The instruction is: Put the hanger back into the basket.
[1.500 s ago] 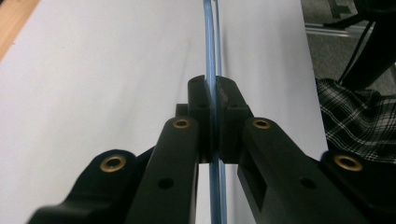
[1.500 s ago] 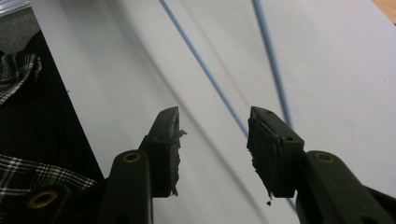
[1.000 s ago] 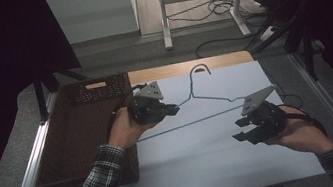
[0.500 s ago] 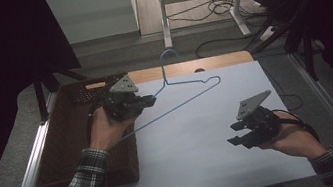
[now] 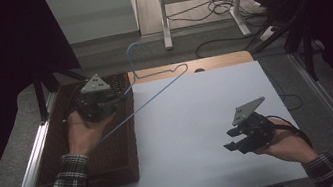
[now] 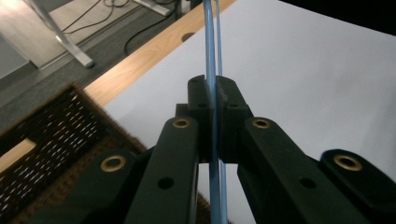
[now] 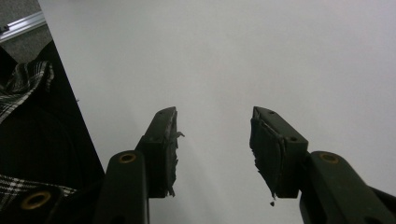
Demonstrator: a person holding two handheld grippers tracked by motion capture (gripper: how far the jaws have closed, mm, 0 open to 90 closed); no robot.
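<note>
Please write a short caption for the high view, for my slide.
Left gripper lifts a blue wire hanger over the wicker basket while the right gripper waits open above the white sheet.

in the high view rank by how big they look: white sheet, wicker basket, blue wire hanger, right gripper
1. White sheet, largest by far.
2. Wicker basket, partly behind the forearm.
3. Blue wire hanger: long but thin, raised toward the camera, so its rank is unsure.
4. Right gripper, smallest.

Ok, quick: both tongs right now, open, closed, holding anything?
Left tongs: closed on the blue wire hanger, lifted over the basket.
Right tongs: open, holding nothing.
</note>
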